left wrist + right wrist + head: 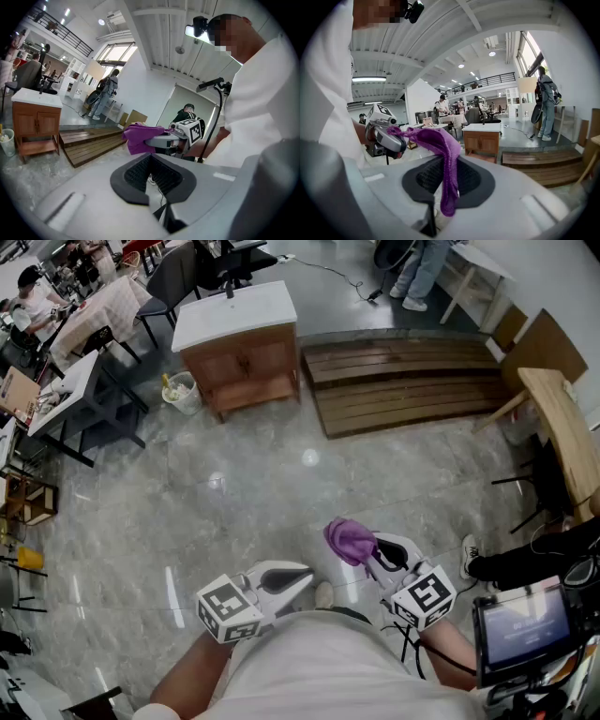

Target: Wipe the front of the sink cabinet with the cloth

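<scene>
— What sort of place are we in?
— We take it for a large open workshop hall: grey polished floor (216,502), high beamed ceiling (440,47), a railed mezzanine (487,79).
— What else do we see?
— A sink cabinet (239,343) standing free on the floor beside a low wooden platform (403,381), with people (33,301) at work tables (103,306) behind.

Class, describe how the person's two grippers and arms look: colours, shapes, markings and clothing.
Both the left gripper and the right gripper have smooth white-grey shells that taper into pointed tongs lined with black ribbed pads. Each carries a white cube printed with black square markers. Black cables hang beneath the right one. The person wears a white short-sleeved shirt.
</scene>
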`<state>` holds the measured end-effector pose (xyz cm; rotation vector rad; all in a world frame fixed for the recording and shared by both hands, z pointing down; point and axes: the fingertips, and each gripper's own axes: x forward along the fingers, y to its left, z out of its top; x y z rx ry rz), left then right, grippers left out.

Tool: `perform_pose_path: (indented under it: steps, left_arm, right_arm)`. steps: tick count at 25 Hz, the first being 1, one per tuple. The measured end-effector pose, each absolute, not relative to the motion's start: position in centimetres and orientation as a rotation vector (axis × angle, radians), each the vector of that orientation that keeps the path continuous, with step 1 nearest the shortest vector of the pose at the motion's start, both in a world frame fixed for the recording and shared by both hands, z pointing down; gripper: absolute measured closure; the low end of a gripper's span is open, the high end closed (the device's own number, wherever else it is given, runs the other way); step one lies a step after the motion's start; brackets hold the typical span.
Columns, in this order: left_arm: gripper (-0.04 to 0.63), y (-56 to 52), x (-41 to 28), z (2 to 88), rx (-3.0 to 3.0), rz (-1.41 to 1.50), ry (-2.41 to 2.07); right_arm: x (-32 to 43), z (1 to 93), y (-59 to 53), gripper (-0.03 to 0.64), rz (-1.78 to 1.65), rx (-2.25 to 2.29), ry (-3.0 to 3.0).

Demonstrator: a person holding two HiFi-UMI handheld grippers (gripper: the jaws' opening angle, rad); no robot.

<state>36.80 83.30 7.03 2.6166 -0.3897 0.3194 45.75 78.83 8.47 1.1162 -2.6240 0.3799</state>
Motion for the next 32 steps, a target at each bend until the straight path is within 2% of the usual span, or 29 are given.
perform_pose_path:
  steps: [8,16,28,32]
  left_arm:
    - [0.589,82.0,36.7,6.1,2.639,0.312,-0.433]
    - [0.589,72.5,33.0,10.0,2.588,0.279,-0.404]
    - [0.589,53.2,17.9,11.0,2.578,0.295,-0.253]
    - [0.589,47.5,15.0,11.6,2.578,0.285,-0.254]
  right_arm:
    - [44.5,8.5,78.0,0.561,0.366,1.061,-2.638]
    - [40.9,13.6,67.4,0.56,0.533,1.045,-2.596]
    - [32.2,16.9,45.9,0.561,0.69,1.361,-2.42]
    - [31.1,18.0,38.9,0.56,0.742,1.452,-2.382]
